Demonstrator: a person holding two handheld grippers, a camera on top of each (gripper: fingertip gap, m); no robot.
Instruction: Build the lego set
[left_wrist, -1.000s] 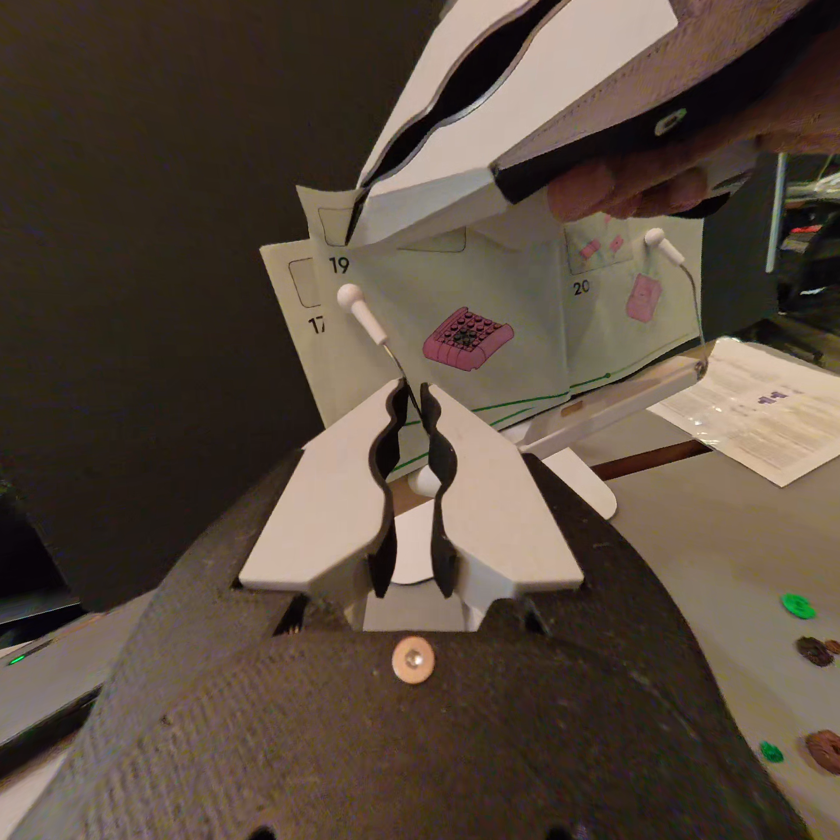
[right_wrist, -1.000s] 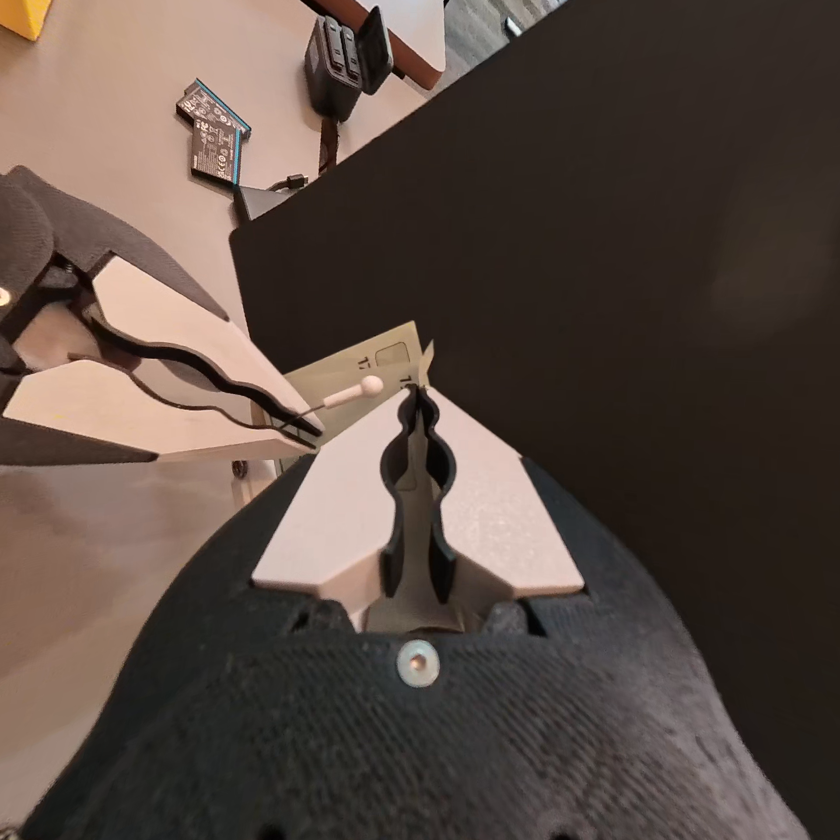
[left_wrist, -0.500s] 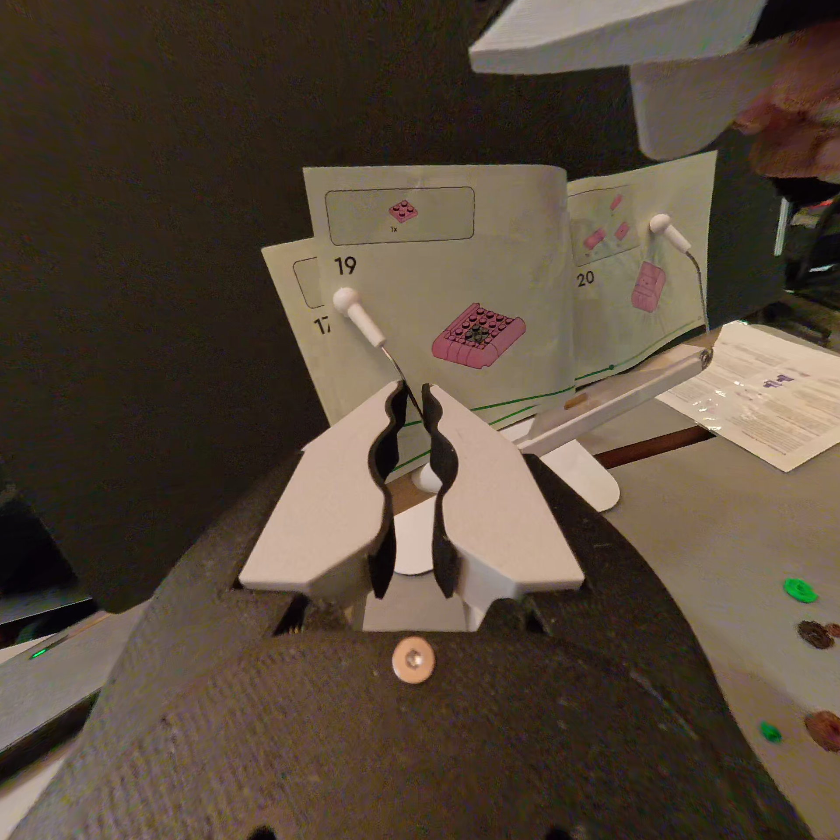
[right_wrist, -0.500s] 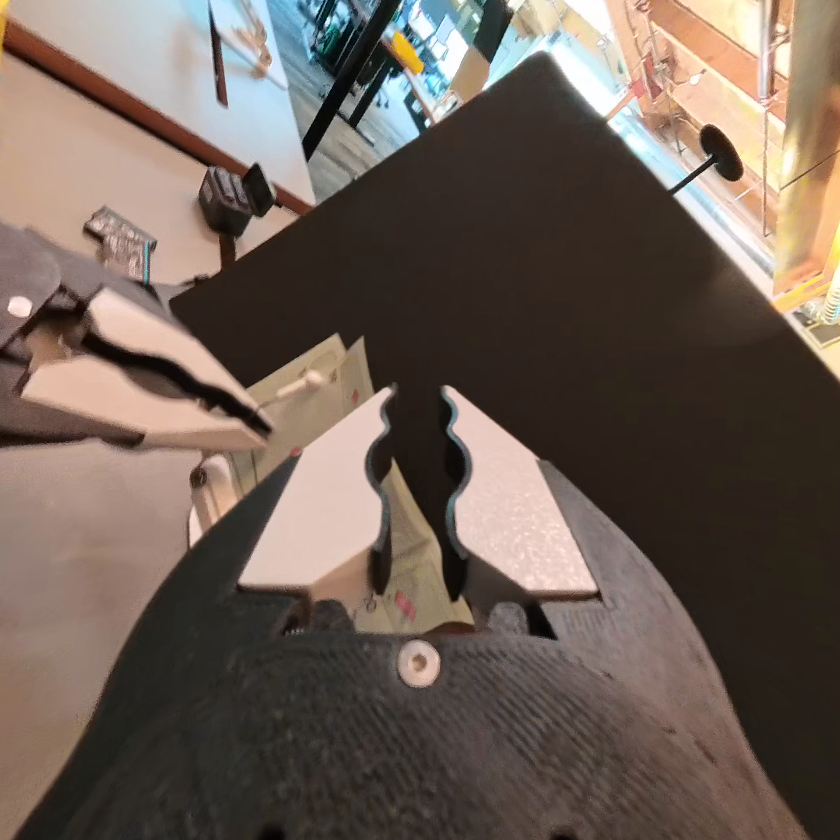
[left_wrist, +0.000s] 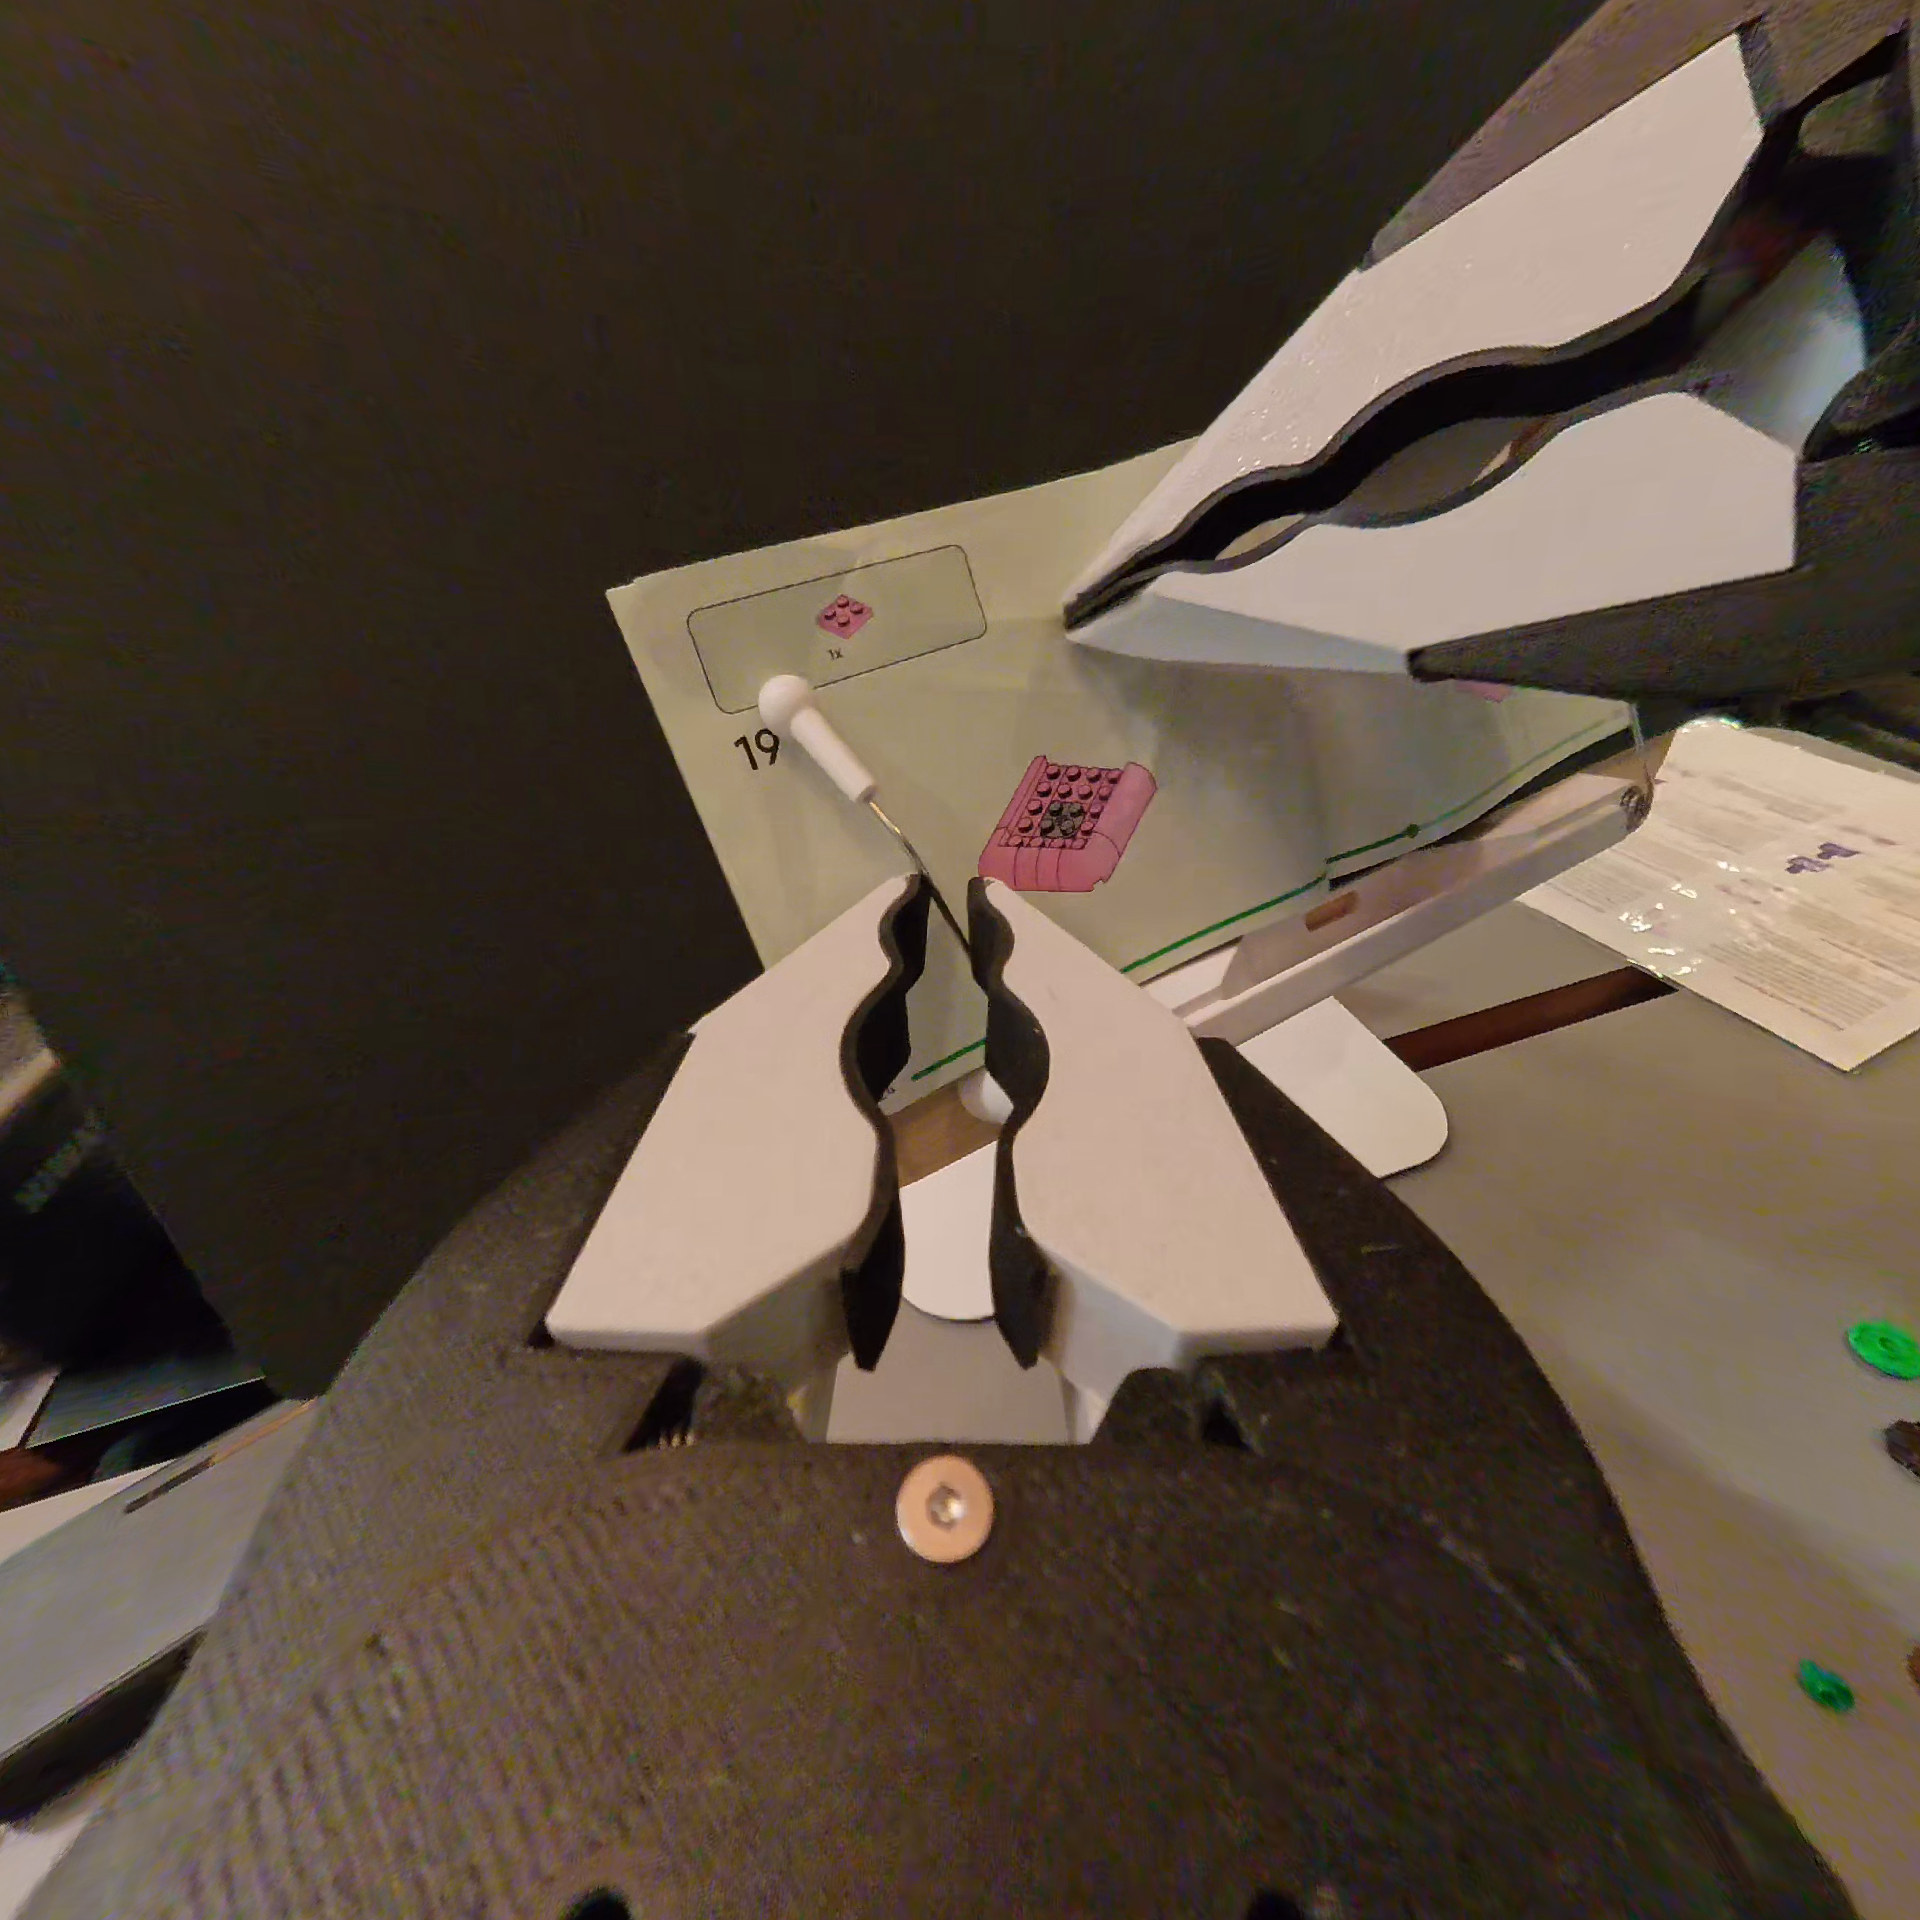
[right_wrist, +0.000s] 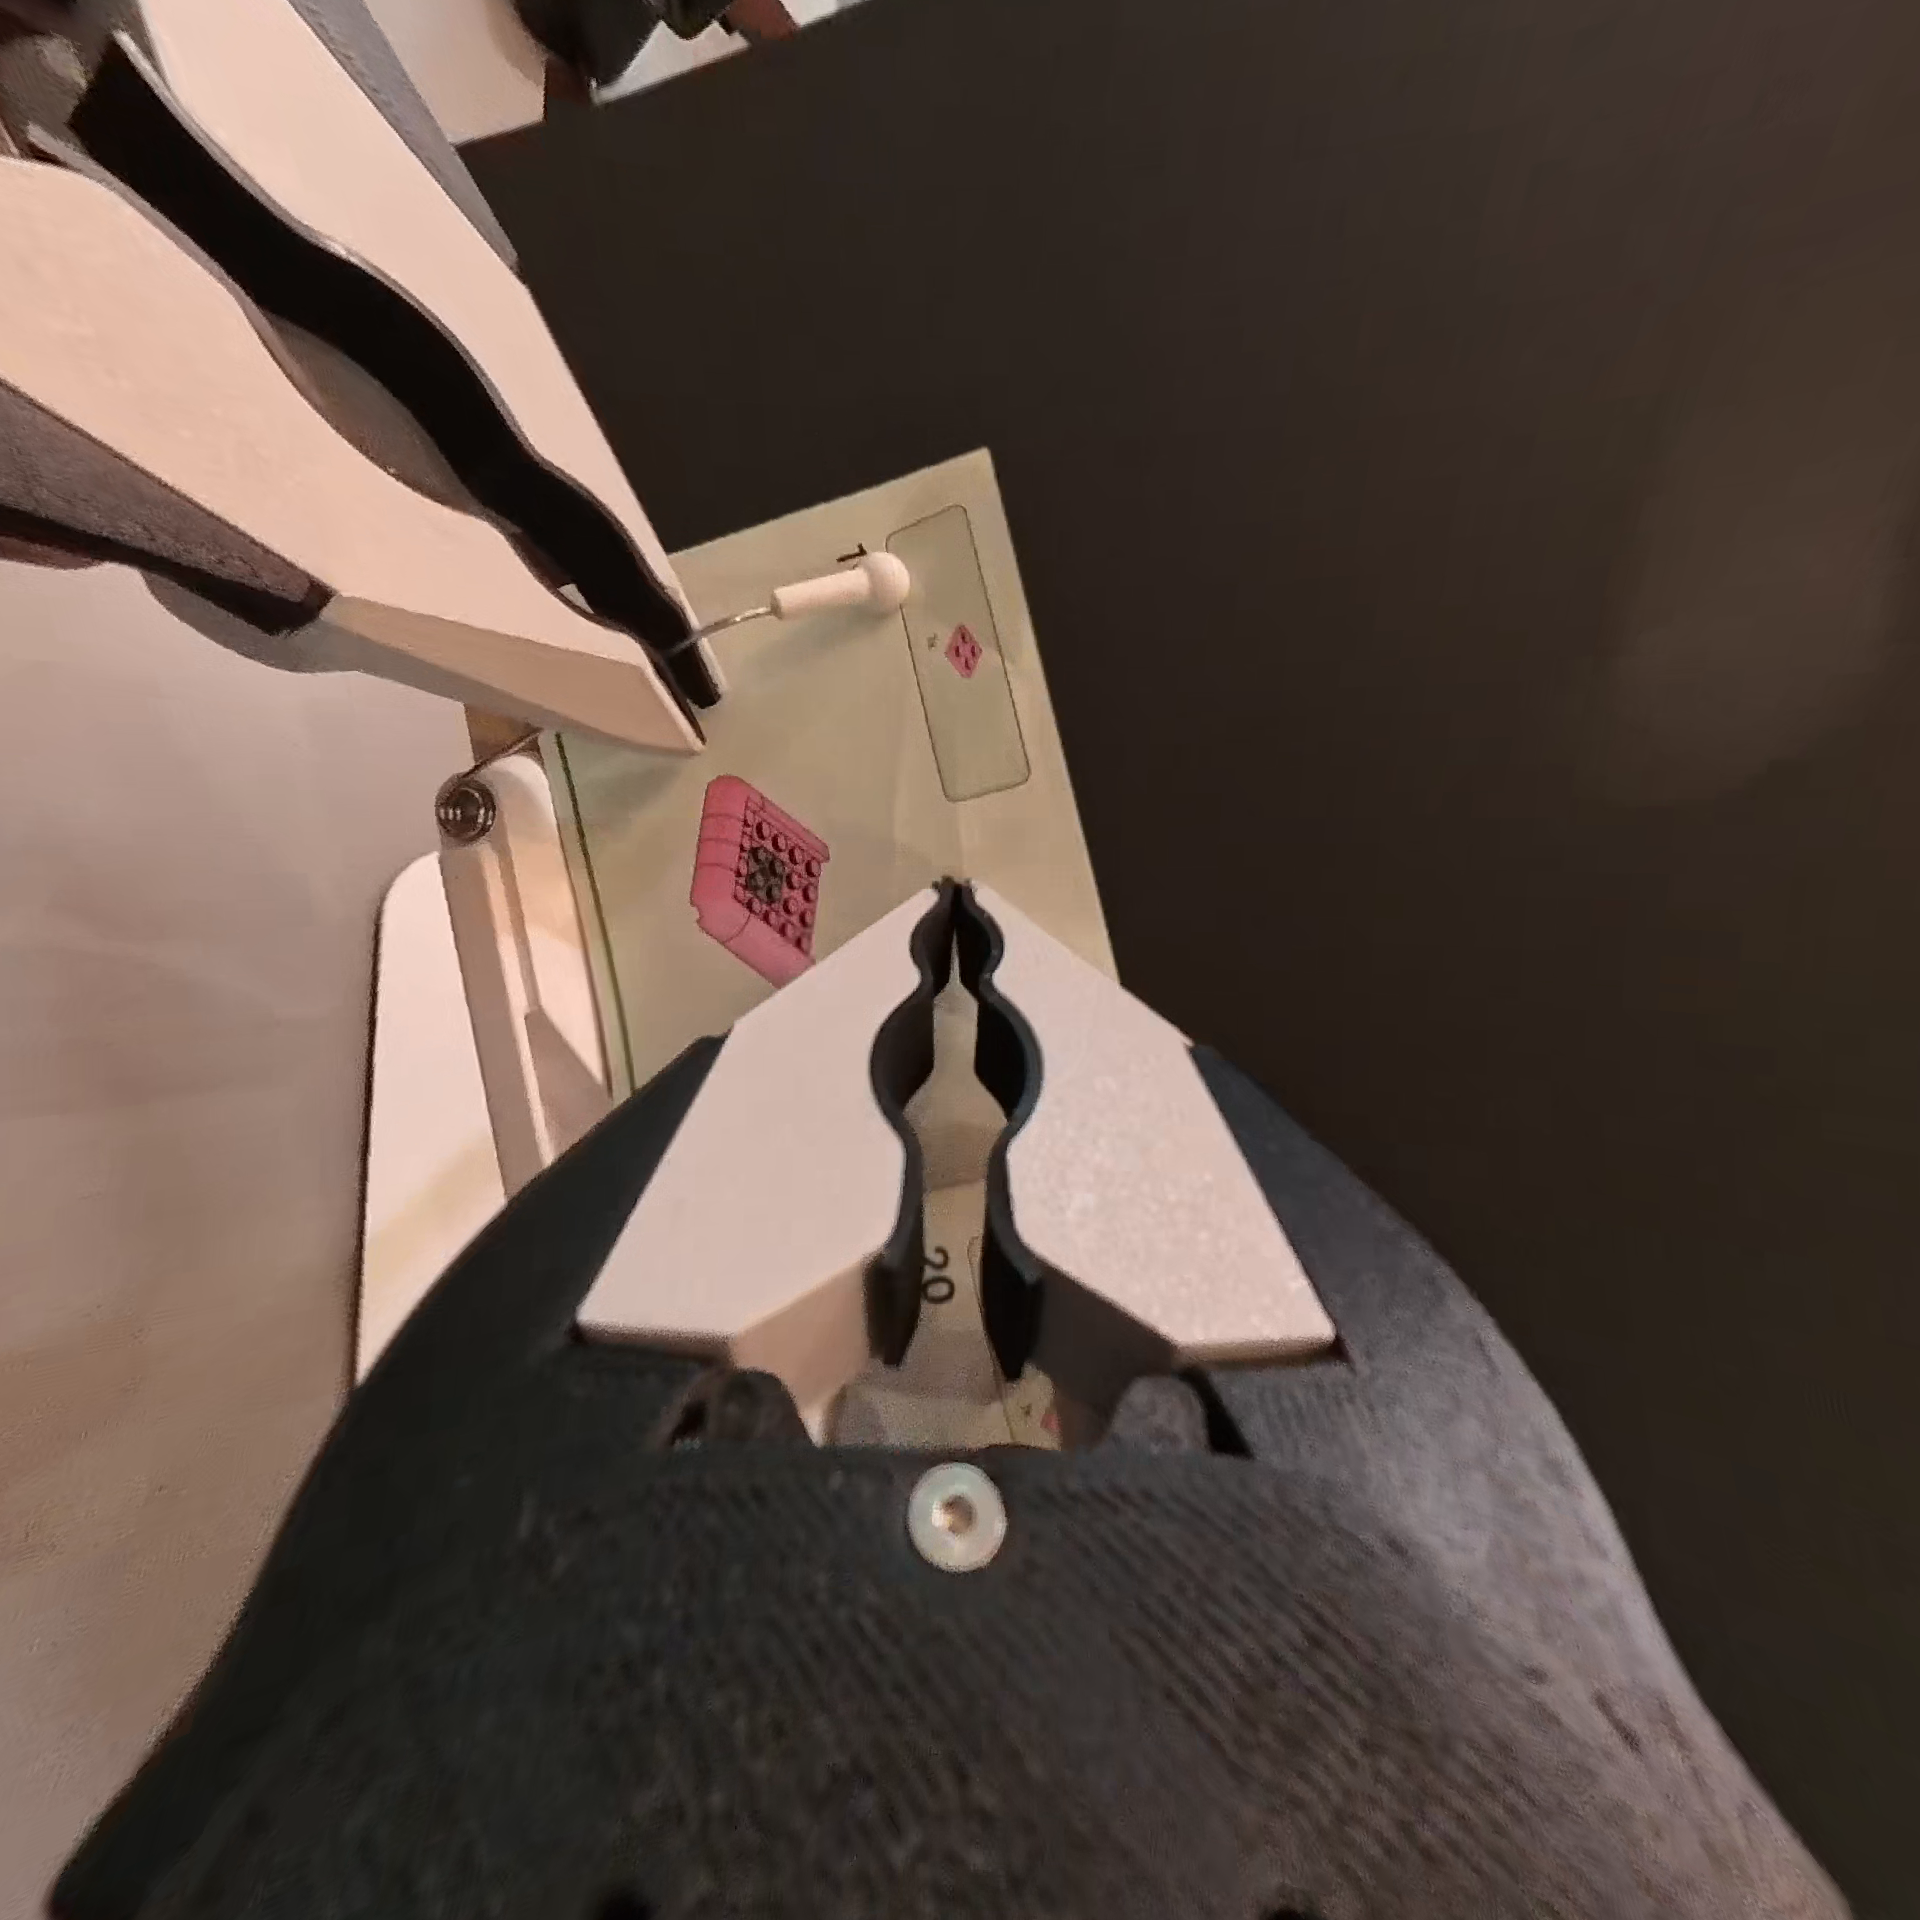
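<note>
Pinching the thin wire stem of a white-tipped page-holder arm (left_wrist: 821, 740), the left gripper (left_wrist: 943, 902) has its jaws closed on that wire at the very tips. Just behind stands the pale green Lego instruction booklet (left_wrist: 1039, 717), propped upright on a white book stand (left_wrist: 1340, 1091) against a black backdrop board (left_wrist: 416, 416). The right gripper (right_wrist: 954, 891) has its jaws together at the booklet's upper edge; whether paper sits between them I cannot tell. Small green round pieces (left_wrist: 1883, 1349) lie well apart on the grey table (left_wrist: 1621, 1195).
</note>
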